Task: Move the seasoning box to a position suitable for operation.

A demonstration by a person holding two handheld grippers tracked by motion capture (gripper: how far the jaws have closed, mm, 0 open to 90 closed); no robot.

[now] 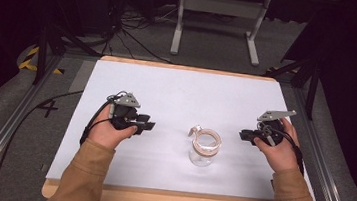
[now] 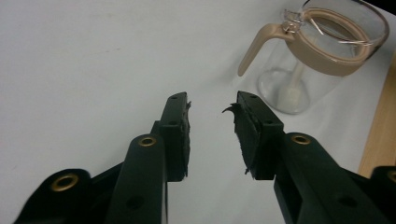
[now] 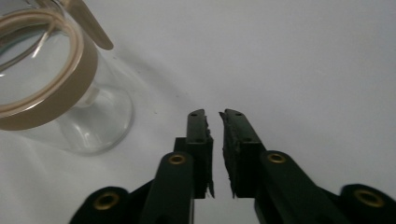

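Now both forearms, in tan sleeves, are seen coming in from the near edge of the worktop [image 1: 178, 88], each hand wrapped around a gripper and held low over the white surface. The left gripper [image 1: 146, 125] is held near the left edge, its jaws pointed toward the middle; the left hand [image 1: 110, 132] is curled under it. In the left gripper view, the left gripper [image 2: 212, 109] is shown with a clear gap between its jaws and nothing between them. The right gripper [image 1: 244, 135] is held near the right edge, jaws pointed inward, with the right hand [image 1: 277, 148] behind it. In the right gripper view, the right gripper [image 3: 213, 116] is seen with its jaws drawn close, only a narrow slit left, and nothing caught in it.

A glass jar [image 1: 203, 147] is stood upright between the two grippers, nearer the near edge, well apart from both. The worktop is covered in white, with a wooden border showing at the near and far edges. Beyond the far edge, grey floor, dark cables and a white frame stand [image 1: 218, 19] are made out in a dim room.

From the left gripper view, the jar [image 2: 317, 51] is shown close up: a tan band around the rim, a wire clasp and a tan handle-like piece. In the right gripper view, the jar [image 3: 60, 93] is seen at the left, clear-walled.
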